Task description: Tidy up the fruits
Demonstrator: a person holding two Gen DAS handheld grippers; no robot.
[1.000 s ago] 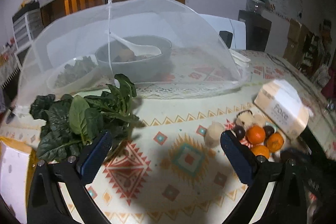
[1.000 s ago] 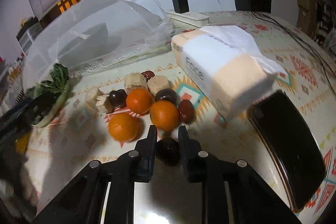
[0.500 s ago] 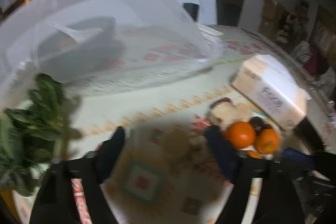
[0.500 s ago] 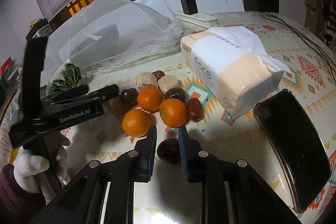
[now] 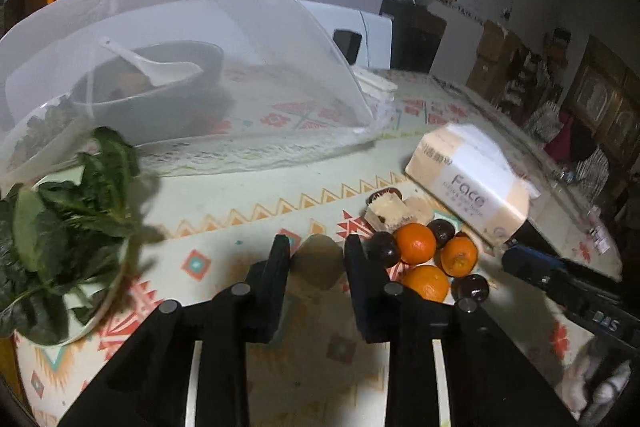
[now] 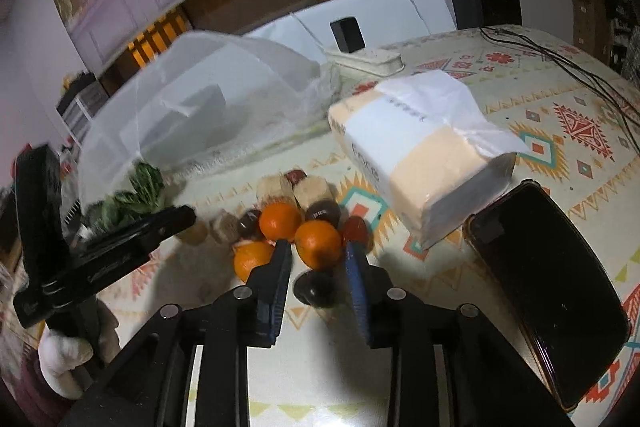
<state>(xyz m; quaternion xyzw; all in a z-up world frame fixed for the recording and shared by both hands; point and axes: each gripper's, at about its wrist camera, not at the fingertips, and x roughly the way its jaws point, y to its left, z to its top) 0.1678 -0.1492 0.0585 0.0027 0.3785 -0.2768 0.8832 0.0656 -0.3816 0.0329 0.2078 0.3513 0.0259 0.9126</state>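
Barely begun: left gripper [image 5: 318, 255] clenched on a tan chunk [image 5: 318, 261] beside the tissue pack [image 5: 468, 179], right gripper [image 6: 316, 267] releasing a dark fruit [image 6: 316, 289], oranges [image 5: 415, 248] clustered, unsorted.

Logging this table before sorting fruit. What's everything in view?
oranges: three, orange, clustered mid-table
dark fruits: five, brown to red, around the oranges
beige chunks: four, behind and left of the oranges
leafy greens: one bunch, green, left
mesh cover: one, white, behind, over a grey bowl
tissue pack: one, beige-white, right
phone: one, black, far right
left tool: black, shut on one beige chunk
right tool: black, jaws opening, a dark fruit between them
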